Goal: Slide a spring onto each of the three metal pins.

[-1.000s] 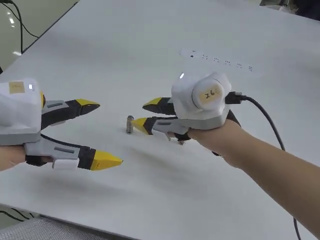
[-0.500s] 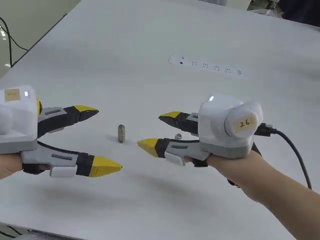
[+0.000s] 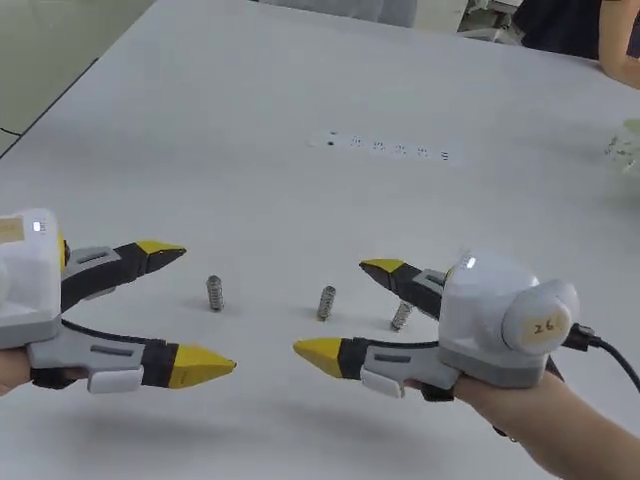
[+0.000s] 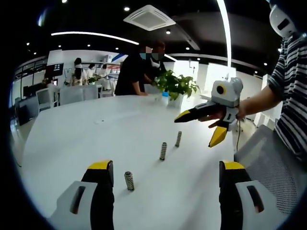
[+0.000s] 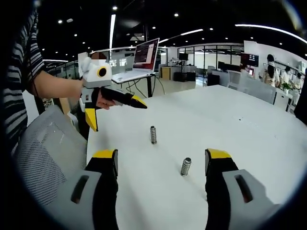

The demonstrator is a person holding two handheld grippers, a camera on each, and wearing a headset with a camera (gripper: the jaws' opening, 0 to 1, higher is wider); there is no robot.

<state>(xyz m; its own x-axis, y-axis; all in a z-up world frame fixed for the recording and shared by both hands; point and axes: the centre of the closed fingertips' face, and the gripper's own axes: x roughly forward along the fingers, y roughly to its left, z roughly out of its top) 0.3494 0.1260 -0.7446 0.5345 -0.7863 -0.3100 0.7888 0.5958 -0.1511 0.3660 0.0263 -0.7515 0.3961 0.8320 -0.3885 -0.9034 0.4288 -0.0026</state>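
Found three springs standing in a row on the white table (image 3: pixel 300 120): left spring (image 3: pixel 215 293), middle spring (image 3: pixel 326 303), right spring (image 3: pixel 401 316). Noted long axes vertical on the left and middle, with a slight lean on the right. Could not separate the pins from the coils. Judged all three seated on pins from the free-standing posture, hence the task at or close to completion.

Checked the left gripper (image 4: pixel 166 165): jaws spread wide, holding nothing. Placed the left spring at its mouth, roughly on the line between the two tips and nearer the far jaw in the head view.

Checked the right gripper (image 5: pixel 161 154): jaws likewise wide apart and empty. Placed the middle spring about level with its tips and the right spring deeper in, between the jaws and closest to this hand. Saw no contact between any jaw and any spring.

Judged the coming move a withdrawal: draw each gripper straight back along its own jaw line. Flagged a sideways swing of the right gripper as the main risk, given the leaning right spring inside its span.
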